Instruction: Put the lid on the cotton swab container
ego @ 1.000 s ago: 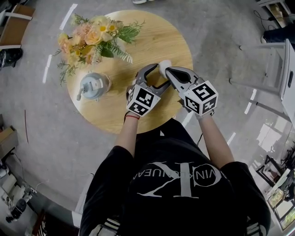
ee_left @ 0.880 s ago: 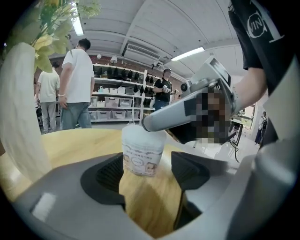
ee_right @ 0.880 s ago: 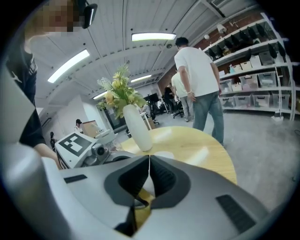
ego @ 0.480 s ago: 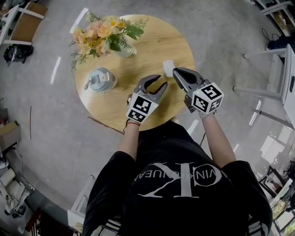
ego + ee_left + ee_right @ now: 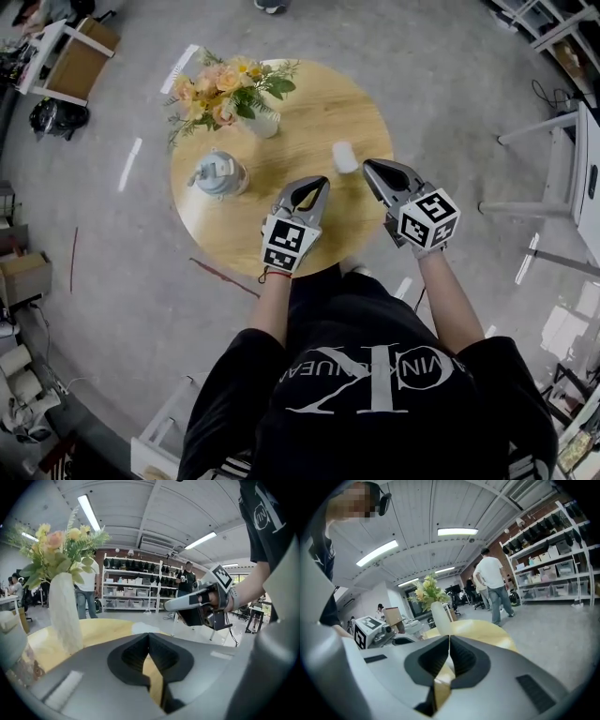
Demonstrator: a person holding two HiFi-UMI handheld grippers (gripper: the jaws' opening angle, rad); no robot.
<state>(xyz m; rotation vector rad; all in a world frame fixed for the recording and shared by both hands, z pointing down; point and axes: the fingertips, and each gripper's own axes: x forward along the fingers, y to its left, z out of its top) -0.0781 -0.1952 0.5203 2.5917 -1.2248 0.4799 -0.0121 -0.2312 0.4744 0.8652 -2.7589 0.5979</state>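
Note:
The cotton swab container (image 5: 344, 157), small, white and round, stands alone on the round wooden table (image 5: 309, 103), and neither gripper touches it. My left gripper (image 5: 318, 184) hangs short of it, near the table's front edge; its jaws have just been closing and now meet with nothing between them. My right gripper (image 5: 369, 167) is to the container's right, shut and empty. In the left gripper view the left gripper (image 5: 149, 637) points at the white container (image 5: 144, 627), with the right gripper (image 5: 169, 606) beyond. The right gripper (image 5: 449, 639) shows closed jaws.
A white vase of flowers (image 5: 258, 120) stands at the table's far left, seen also as the vase (image 5: 63, 616) and the vase (image 5: 440, 617). A grey-blue lidded jar (image 5: 217, 173) sits left of the grippers. People, shelves and chairs fill the room around.
Both grippers have drawn back from the white container toward the person and risen. The left gripper's jaws went from wide open to closed. The container stays on the table.

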